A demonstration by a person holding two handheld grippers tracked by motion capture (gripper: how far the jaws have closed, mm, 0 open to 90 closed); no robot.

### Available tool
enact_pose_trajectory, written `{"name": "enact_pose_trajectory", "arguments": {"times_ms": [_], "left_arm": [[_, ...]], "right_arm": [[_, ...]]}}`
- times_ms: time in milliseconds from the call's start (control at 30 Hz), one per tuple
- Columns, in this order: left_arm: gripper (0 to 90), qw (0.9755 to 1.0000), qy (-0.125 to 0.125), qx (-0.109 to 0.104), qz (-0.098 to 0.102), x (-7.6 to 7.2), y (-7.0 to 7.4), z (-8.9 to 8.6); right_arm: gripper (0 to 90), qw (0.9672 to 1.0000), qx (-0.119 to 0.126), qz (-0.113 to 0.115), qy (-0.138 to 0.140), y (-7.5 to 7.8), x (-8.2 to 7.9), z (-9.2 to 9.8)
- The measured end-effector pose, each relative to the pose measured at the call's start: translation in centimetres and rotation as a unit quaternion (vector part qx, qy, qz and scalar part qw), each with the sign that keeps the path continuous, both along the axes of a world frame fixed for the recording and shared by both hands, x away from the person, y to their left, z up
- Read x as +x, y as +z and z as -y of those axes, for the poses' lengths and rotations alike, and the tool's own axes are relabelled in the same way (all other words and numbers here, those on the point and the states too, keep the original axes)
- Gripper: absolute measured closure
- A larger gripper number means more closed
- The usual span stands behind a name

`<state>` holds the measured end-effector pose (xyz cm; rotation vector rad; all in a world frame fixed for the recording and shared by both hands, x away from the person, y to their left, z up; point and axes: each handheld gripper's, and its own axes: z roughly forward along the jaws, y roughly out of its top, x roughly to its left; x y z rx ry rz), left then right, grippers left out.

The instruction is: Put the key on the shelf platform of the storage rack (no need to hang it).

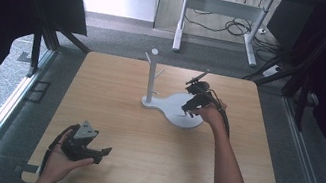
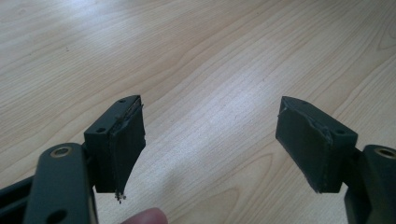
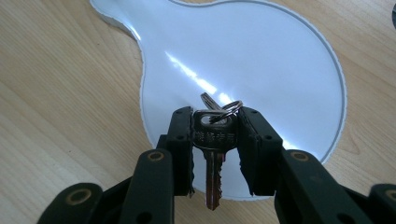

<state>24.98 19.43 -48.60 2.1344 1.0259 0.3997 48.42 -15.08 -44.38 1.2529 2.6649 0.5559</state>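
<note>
A silver key (image 3: 214,144) on a key ring (image 3: 229,108) is clamped by its head between the pads of my right gripper (image 3: 215,140), blade pointing back toward the camera. Below it lies the round part of a white stand base (image 3: 261,60). In the high view my right gripper (image 1: 192,106) hovers over that white base (image 1: 176,105), to the right of the upright white post (image 1: 152,72) with short pegs. My left gripper (image 1: 100,154) rests at the near left of the wooden table (image 1: 111,113). Its jaws stand wide apart over bare wood in the left gripper view (image 2: 210,149), holding nothing.
The table's front edge runs just behind my left hand (image 1: 59,167). Past the far edge there is grey floor with the legs of a white desk (image 1: 218,25) and loose cables. Dark curtains hang on both sides.
</note>
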Motion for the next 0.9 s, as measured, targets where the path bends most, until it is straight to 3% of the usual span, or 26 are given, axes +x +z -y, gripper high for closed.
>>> {"name": "enact_pose_trajectory", "arguments": {"times_ms": [900], "left_arm": [[24.2,1.0000,0.002,-0.001,0.000,0.1,0.1,-0.4]], "right_arm": [[67.7,0.9996,-0.022,-0.002,-0.019,-2.7,1.2,-0.9]]}}
